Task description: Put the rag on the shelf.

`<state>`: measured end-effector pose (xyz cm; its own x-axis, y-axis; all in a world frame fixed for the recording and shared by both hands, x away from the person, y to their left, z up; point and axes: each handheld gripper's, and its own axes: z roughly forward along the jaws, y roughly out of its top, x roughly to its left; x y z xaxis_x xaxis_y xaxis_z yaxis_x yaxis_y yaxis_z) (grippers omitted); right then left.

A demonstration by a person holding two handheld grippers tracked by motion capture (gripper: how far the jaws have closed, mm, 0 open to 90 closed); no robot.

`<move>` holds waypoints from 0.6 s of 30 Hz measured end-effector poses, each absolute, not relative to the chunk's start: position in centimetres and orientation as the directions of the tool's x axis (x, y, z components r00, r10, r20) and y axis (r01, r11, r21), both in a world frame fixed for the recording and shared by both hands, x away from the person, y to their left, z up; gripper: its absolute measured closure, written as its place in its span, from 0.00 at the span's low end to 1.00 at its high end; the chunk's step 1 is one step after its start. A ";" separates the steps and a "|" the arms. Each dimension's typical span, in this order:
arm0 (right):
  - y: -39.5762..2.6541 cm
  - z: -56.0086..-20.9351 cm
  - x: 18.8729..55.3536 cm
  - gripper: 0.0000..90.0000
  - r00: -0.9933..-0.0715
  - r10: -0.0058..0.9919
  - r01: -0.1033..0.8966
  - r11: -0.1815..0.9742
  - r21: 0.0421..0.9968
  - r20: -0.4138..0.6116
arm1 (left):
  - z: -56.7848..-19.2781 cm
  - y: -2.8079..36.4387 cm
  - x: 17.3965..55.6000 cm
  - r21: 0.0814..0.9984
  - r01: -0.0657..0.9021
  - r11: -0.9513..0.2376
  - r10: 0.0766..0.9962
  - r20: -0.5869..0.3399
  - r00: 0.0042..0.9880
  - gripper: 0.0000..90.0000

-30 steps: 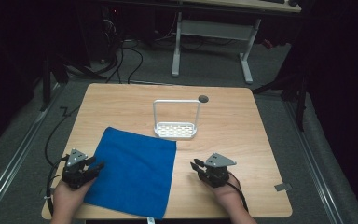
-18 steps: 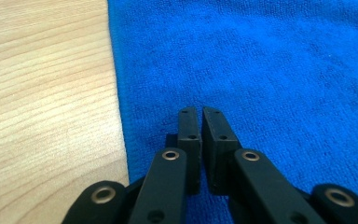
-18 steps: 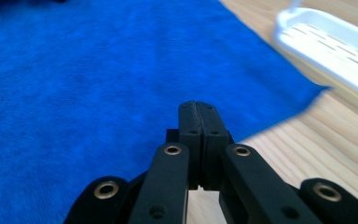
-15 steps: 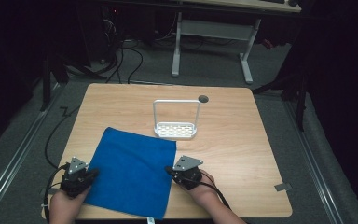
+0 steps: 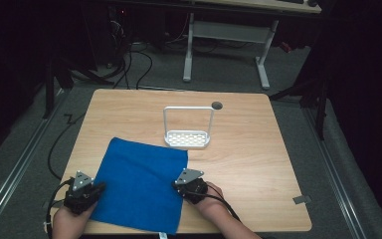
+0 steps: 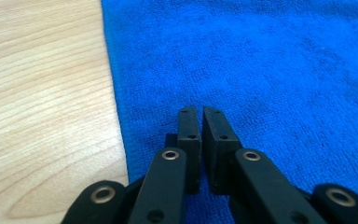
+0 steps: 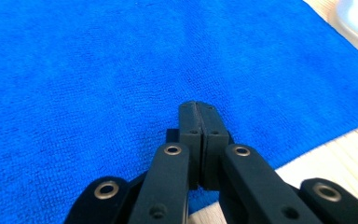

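Nearest the person, at the front edge of the wooden bench (image 5: 258, 164), two hands each hold a set of black tongs against a blue cloth (image 5: 139, 189) spread flat on the front left part of the bench. At the cloth's left edge, the left tongs (image 5: 97, 188) rest over the blue fabric; in the left gripper view (image 6: 201, 122) the jaws stand almost together with a thin slit between them, and I cannot tell whether any cloth is caught in it. At the cloth's right edge, the right tongs (image 5: 178, 185) lie on the fabric just inside the border; in the right gripper view (image 7: 199, 116) the jaws are pressed fully together, with no fold visibly between them. Farther back, just past the cloth's far right corner, stands a small white perforated tray with a tall wire handle (image 5: 188, 139). Beyond it, a dark round hole (image 5: 217, 105) sits near the bench's far edge.
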<state>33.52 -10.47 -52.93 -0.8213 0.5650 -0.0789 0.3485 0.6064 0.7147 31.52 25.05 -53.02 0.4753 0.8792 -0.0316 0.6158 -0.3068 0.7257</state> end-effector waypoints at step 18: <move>-15.1 -52.8 32.1 1.00 -0.769 0.634 0.402 0.581 0.708 -0.083 | -52.7 20.2 31.5 0.708 0.563 -0.427 0.753 -0.066 0.654 0.91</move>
